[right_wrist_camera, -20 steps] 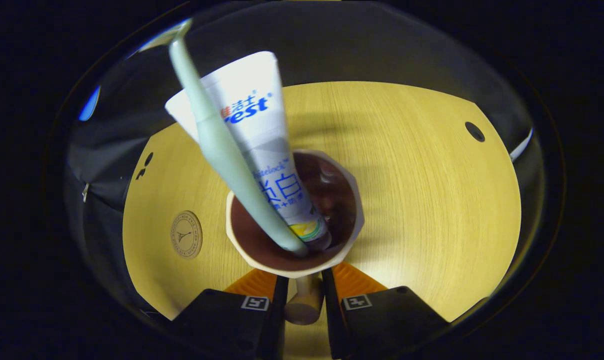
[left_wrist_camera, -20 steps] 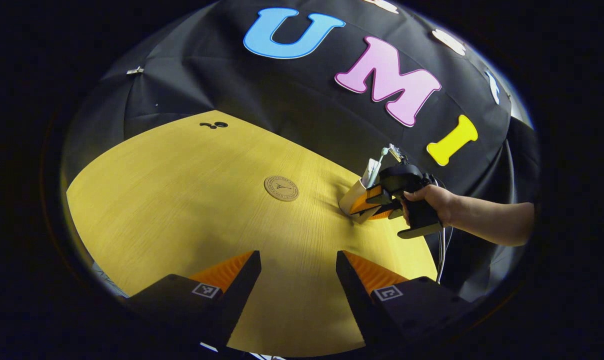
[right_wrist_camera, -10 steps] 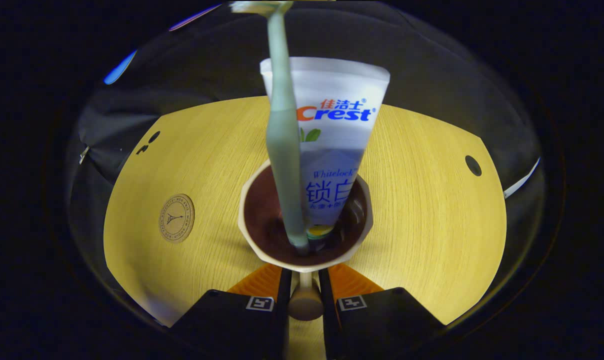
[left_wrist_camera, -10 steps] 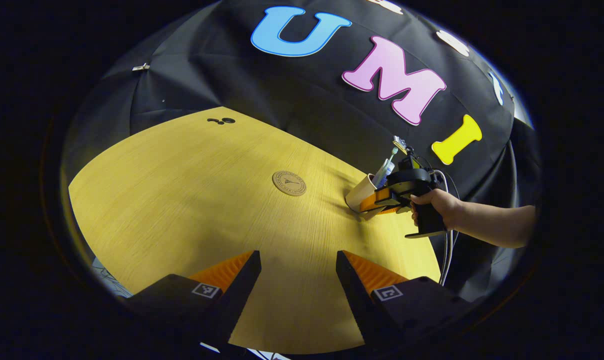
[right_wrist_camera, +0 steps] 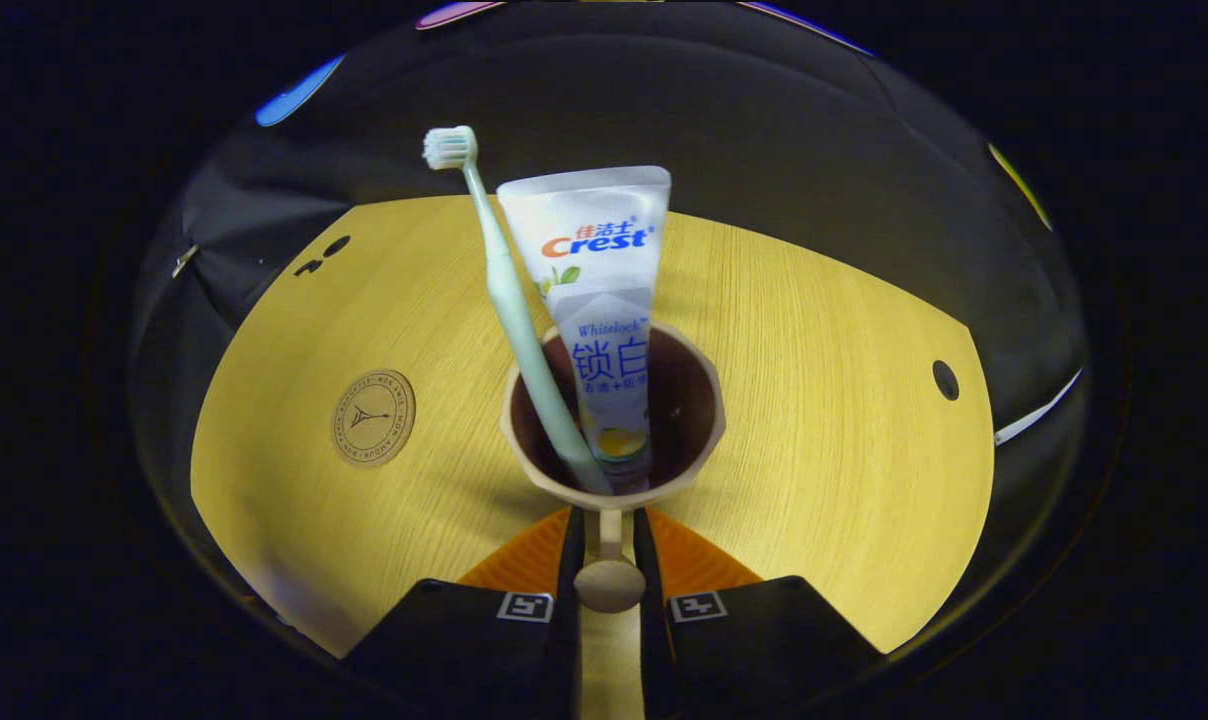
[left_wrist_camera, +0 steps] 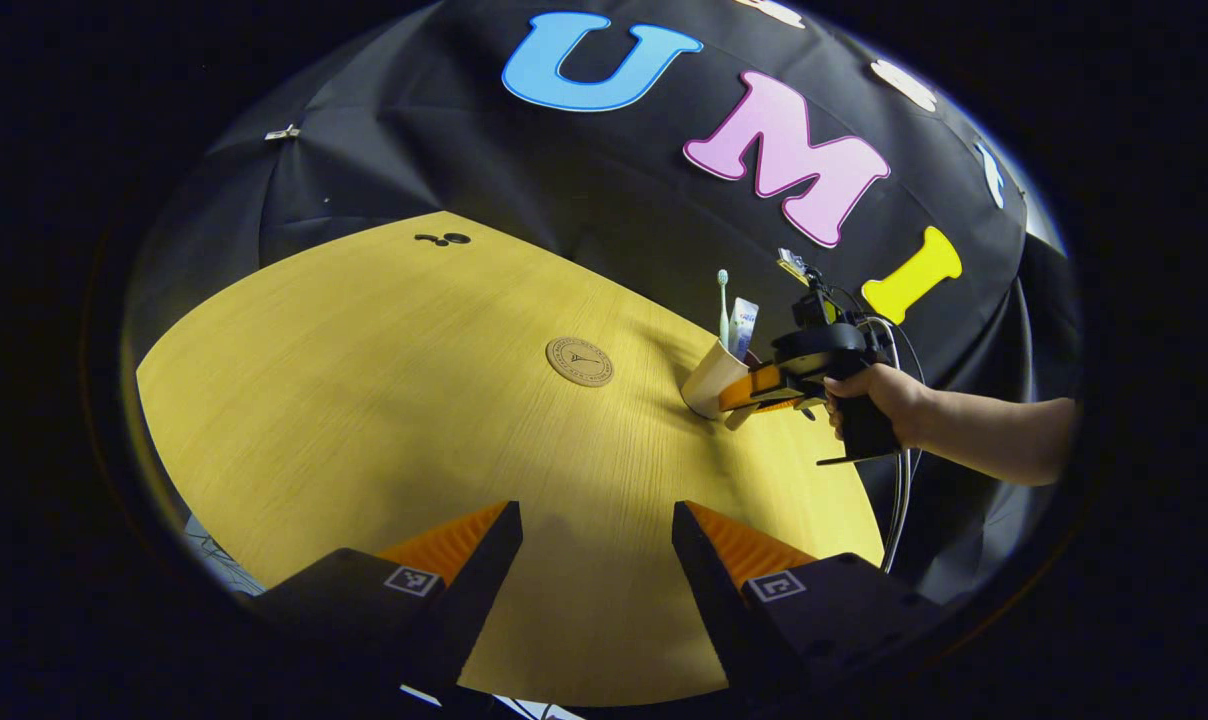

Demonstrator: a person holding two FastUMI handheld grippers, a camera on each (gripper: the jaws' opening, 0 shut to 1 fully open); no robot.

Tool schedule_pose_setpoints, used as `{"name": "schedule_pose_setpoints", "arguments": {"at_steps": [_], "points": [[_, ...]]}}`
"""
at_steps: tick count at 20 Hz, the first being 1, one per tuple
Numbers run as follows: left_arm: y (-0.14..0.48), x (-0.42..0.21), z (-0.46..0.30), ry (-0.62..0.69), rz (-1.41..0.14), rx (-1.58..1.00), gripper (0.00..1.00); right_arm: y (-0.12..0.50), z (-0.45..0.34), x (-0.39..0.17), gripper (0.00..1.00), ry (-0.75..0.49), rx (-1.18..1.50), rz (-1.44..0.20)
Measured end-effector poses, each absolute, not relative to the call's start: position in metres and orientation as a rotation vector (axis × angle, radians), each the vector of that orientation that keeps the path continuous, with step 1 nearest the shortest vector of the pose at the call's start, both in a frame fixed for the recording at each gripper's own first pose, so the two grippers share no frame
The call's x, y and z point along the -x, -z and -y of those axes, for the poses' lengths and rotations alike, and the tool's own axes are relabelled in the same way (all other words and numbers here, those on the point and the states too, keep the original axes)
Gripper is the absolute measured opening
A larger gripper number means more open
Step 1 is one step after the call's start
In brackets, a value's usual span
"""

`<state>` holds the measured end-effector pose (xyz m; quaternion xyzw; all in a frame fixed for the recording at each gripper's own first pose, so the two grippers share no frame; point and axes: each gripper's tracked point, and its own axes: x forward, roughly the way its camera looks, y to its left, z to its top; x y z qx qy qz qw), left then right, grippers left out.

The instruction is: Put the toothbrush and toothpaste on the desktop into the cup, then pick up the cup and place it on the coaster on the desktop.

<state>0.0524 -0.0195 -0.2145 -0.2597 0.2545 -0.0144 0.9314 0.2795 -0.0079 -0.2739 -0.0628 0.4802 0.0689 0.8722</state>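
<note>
Your right tongs (right_wrist_camera: 609,545) were clenched on the cup's handle (right_wrist_camera: 610,578); the cup (right_wrist_camera: 612,420), near the surface's right edge, held toothbrush (right_wrist_camera: 509,300) and toothpaste (right_wrist_camera: 599,290). It looked rigid but top-heavy, so that handle was your best hold. Your left tongs (left_wrist_camera: 596,545) hung released.

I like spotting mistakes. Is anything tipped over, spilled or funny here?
Nothing is spilled. The cup leans a little, because the right gripper holds its handle. The toothbrush and toothpaste stay inside it, short of the coaster.
</note>
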Motion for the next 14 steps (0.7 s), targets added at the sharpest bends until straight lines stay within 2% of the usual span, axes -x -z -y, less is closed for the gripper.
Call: {"name": "schedule_pose_setpoints", "arguments": {"at_steps": [1,2,8,12,13,14], "points": [[0.216,-0.052,0.019,0.026,-0.524,0.528,0.96,0.274,0.007,-0.275,0.22,-0.144,0.115,-1.034],[0.217,-0.05,0.016,0.022,-0.523,0.528,0.96,0.274,0.008,-0.28,0.27,-0.141,0.115,-1.017],[0.218,-0.047,0.01,0.003,-0.519,0.547,0.96,0.277,0.007,-0.279,0.31,-0.121,0.067,-1.041],[0.223,-0.044,0.008,-0.006,-0.528,0.545,0.96,0.269,0.009,-0.283,0.27,-0.139,0.102,-0.987],[0.224,-0.042,0.007,-0.006,-0.531,0.546,0.96,0.268,0.009,-0.282,0.19,-0.133,0.104,-0.98],[0.225,-0.041,0.007,-0.007,-0.532,0.546,0.96,0.27,0.008,-0.28,0.23,-0.136,0.107,-0.988]]}}
